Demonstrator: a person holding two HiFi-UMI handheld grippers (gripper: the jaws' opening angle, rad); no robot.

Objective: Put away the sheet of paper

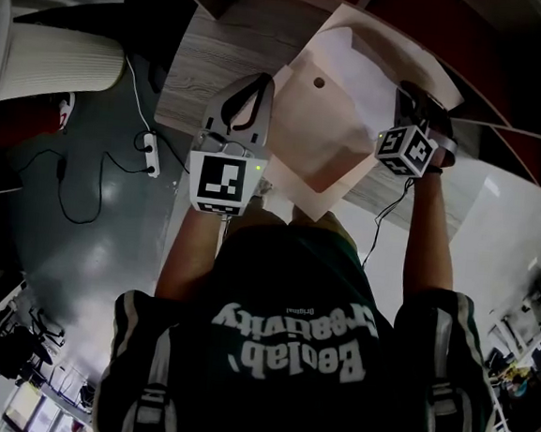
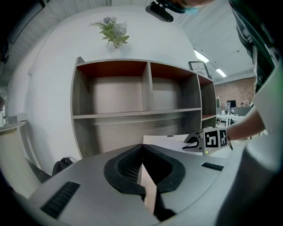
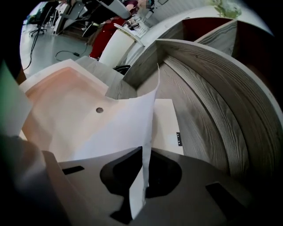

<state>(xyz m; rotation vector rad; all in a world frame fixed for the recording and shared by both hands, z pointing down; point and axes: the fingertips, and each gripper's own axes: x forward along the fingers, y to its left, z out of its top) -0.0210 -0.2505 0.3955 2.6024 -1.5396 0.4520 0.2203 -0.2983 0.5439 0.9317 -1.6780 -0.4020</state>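
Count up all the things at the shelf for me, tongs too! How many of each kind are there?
Tongs: 2 (left tongs, right tongs)
Sheet of paper: 1
Folder: 1
Shelf unit: 1
Bunch of flowers: 1
Total: 6

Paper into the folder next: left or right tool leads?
Right. The right tool is shut on the sheet, which already lies over the open folder. The left tool is shut on the folder's edge, likely steadying it, so it should probably hold there.
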